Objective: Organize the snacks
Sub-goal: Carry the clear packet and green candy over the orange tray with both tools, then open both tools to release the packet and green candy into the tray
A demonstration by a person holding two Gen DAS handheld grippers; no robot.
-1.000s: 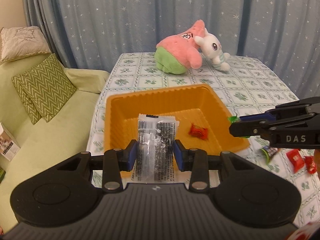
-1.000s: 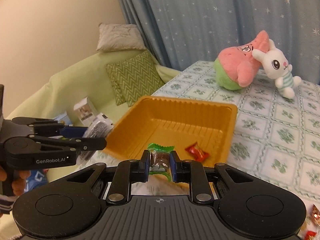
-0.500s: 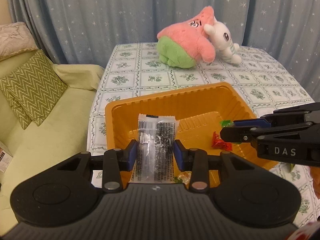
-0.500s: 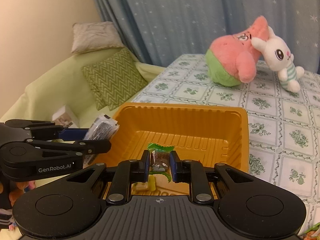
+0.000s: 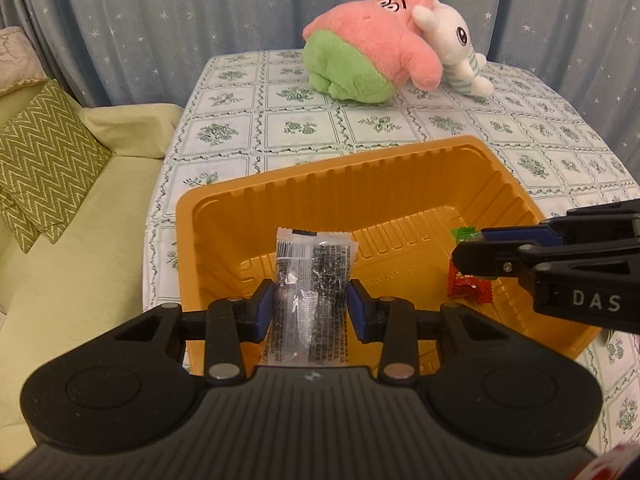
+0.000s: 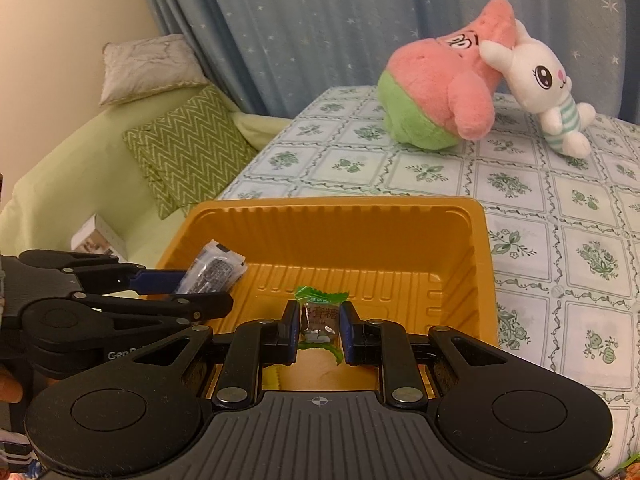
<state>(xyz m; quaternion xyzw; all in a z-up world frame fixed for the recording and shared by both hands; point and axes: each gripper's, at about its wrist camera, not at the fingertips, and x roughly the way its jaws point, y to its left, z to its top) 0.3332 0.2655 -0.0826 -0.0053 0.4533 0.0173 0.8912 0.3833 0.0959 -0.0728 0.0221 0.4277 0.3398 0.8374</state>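
Table: a table (image 5: pixel 400 128) under a pale cloth printed with green floral squares carries the scene, its far edge meeting the curtain.
Room: a blue star-dotted curtain (image 5: pixel 200 4) hangs behind; a light green sofa (image 5: pixel 80 240) with a zigzag cushion (image 5: pixel 44 152) sits at 9 o'clock.
Toys: a pink-and-green plush star (image 5: pixel 368 56) and a white plush rabbit (image 5: pixel 456 48) lean together at 12 o'clock.
Tray: an orange plastic tray (image 5: pixel 344 184) rests near the table's near-left corner, a red-wrapped candy (image 5: pixel 470 288) on its floor.
Left claw: the left claw (image 5: pixel 311 308) pinches a clear packet of dark snack (image 5: pixel 312 280) upright above the tray's near edge.
Right claw: the right claw (image 6: pixel 319 326) pinches a green-wrapped candy (image 6: pixel 320 312) above the tray's near side.
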